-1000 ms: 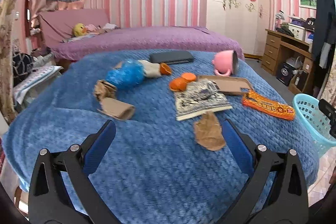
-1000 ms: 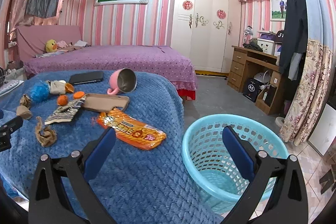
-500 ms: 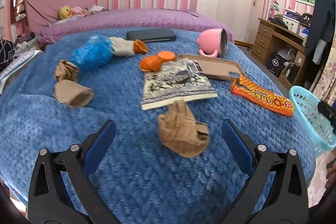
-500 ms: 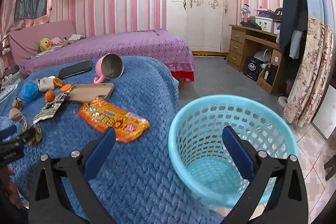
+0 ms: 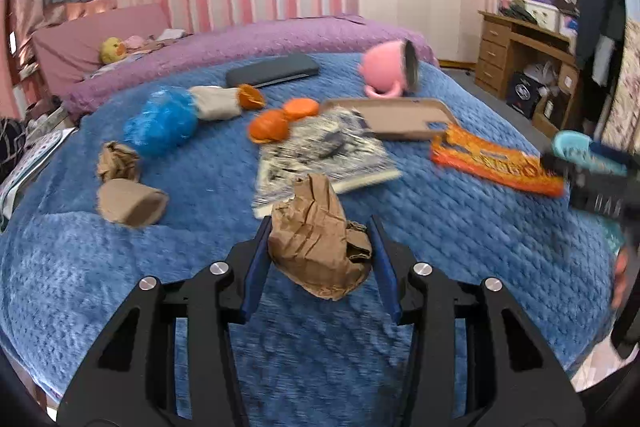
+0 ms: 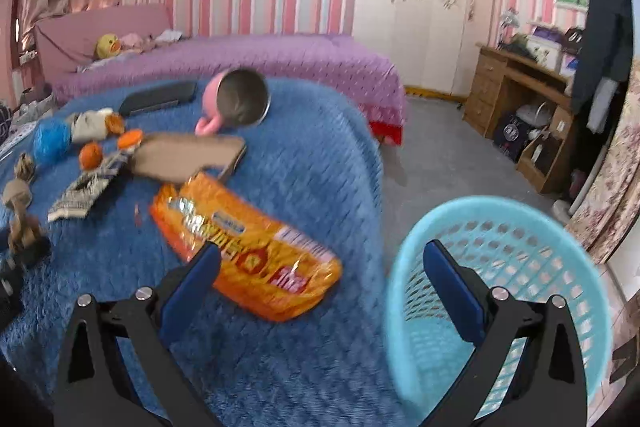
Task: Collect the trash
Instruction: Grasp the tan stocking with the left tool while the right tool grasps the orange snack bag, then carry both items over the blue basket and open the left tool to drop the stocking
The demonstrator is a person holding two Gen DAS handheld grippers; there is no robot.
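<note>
My left gripper point(image 5: 318, 259) is shut on a crumpled brown paper wad point(image 5: 316, 247), just above the blue blanket point(image 5: 200, 307). The wad also shows at the far left of the right wrist view point(image 6: 24, 231). My right gripper point(image 6: 320, 279) is open and empty, with the orange snack wrapper point(image 6: 248, 247) by its left finger and the light blue basket point(image 6: 500, 267) behind its right finger. More trash lies on the blanket: a crushed paper cup point(image 5: 130, 203), a brown paper ball point(image 5: 118, 161), a blue plastic ball point(image 5: 162, 121) and orange peels point(image 5: 270, 125).
A pink mug point(image 5: 390, 69) lies on its side at the back. A tan phone case point(image 5: 404, 117), a printed booklet point(image 5: 320, 151) and a dark flat case point(image 5: 272, 71) also lie on the blanket. A wooden desk point(image 6: 520, 107) stands right, a purple bed point(image 6: 240, 55) behind.
My left gripper moved forward and closed on the brown paper wad. My right gripper swung left toward the orange wrapper, with the basket shifting to its right side.
</note>
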